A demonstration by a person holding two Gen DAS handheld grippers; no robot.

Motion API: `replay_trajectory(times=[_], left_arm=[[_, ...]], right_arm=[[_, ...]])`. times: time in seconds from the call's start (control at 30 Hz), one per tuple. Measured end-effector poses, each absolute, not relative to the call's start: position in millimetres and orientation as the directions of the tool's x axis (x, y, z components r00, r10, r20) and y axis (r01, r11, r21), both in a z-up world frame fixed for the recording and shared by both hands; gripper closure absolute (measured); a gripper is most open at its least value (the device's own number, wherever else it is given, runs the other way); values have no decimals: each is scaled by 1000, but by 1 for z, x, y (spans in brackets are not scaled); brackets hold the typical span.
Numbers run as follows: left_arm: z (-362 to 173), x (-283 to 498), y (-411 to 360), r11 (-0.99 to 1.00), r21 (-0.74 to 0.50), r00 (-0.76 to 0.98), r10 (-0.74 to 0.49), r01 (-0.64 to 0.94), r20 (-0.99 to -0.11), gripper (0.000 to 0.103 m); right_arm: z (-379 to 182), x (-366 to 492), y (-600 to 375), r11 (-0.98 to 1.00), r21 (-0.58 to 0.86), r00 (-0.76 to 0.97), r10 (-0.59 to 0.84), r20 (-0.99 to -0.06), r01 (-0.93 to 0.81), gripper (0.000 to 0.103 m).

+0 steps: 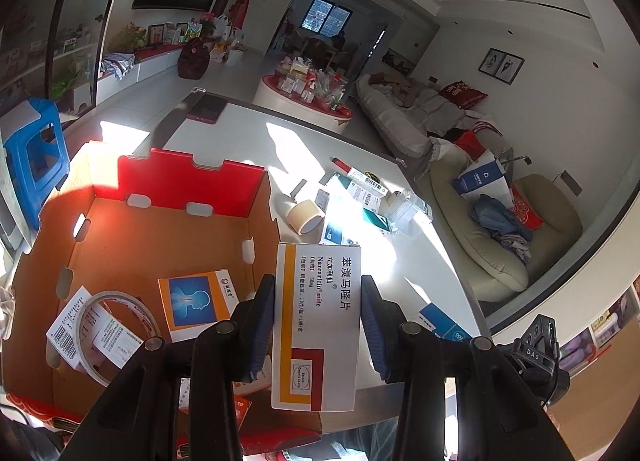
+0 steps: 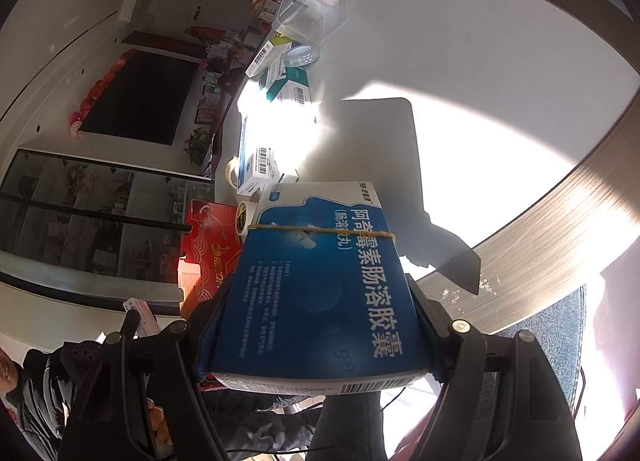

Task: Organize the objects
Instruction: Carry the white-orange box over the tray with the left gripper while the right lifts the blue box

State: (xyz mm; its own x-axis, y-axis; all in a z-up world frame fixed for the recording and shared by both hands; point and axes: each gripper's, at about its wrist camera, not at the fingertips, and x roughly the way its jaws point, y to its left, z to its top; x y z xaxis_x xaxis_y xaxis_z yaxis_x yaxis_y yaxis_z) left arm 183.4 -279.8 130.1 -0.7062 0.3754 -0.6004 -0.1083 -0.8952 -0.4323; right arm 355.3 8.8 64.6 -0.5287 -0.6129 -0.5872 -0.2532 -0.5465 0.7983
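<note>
The left gripper (image 1: 318, 325) pinches a tall white medicine carton with orange-and-red corner blocks (image 1: 318, 325), held just right of the open brown cardboard box with a red flap (image 1: 192, 181); its long axis runs away from the camera along the fingers. This looks like the carrying step: next, swing it left over the box wall and release. The right gripper (image 2: 312, 325) clamps a wide blue-and-white rubber-banded medicine box (image 2: 320, 285) above the white table (image 2: 480, 81), long axis pointing forward too.
</note>
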Motion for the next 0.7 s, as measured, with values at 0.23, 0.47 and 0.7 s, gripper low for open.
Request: replay_trajectory(times=[0.23,0.47,0.7], left_arm=[[129,184,-281,-894,-435,-704,376,-104,-603,60],[127,185,-282,-895,-436,-703,371,-95,-607,60],[125,185,-285,-894,-441,-704,365,-83,-609,60]], right_arm=[[63,355,5,-541,802,-523,-621,-584,-252,27],[62,354,2,-533,807,-519,-629,-579,-253,27],[64,352,-1,-535,807,-514,-634,-578,-249,27]])
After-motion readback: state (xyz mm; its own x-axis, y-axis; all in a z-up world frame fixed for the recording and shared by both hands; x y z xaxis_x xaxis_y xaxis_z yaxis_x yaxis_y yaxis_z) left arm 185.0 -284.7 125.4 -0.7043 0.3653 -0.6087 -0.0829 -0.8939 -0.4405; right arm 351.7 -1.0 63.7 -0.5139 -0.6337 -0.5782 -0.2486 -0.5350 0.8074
